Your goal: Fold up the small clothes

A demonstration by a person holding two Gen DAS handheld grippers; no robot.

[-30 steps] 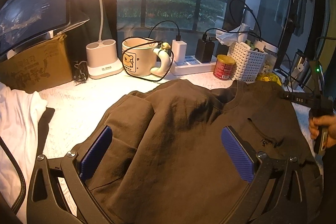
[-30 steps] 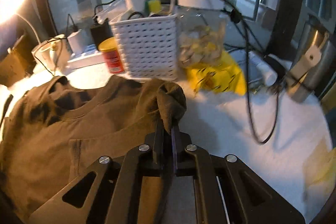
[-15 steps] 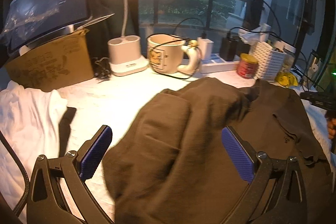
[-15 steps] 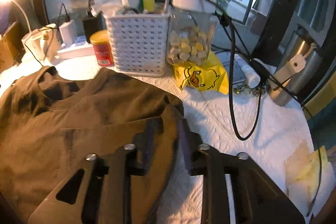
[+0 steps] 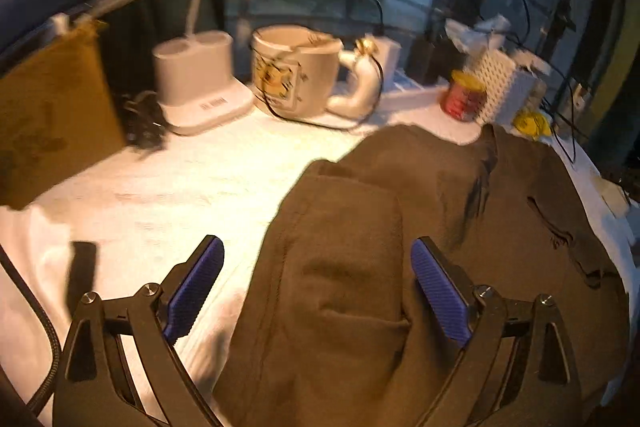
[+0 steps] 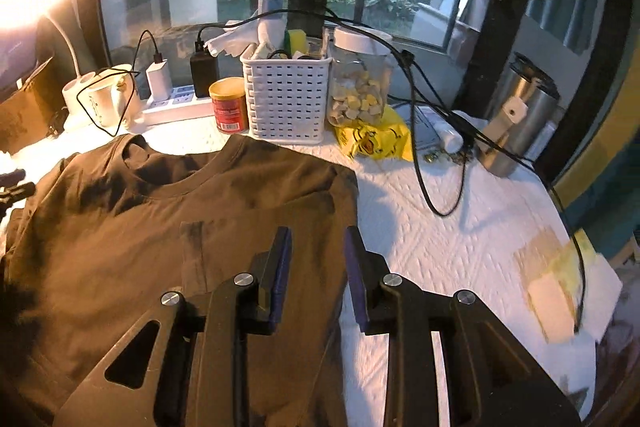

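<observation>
A dark brown T-shirt (image 6: 160, 227) lies on the white padded table (image 6: 460, 259), neck hole toward the window, with both sleeves folded in over the body. It also shows in the left wrist view (image 5: 400, 247). My left gripper (image 5: 316, 283) is open and empty, above the shirt's folded left side. My right gripper (image 6: 316, 259) is partly open and empty, above the shirt's right edge, with the folded sleeve lying flat under it.
Along the window stand a lamp base (image 5: 200, 79), a big mug (image 5: 296, 71), a power strip (image 6: 176, 107), a red can (image 6: 229, 105), a white basket (image 6: 286, 95), a jar (image 6: 360, 83) and a steel flask (image 6: 520, 115). A black cable (image 6: 432, 163) crosses the table. A white cloth (image 5: 24, 267) lies at left.
My right gripper has let go of the right sleeve, opened and drawn back; the sleeve now lies folded in. My left gripper has moved left and back, staying open.
</observation>
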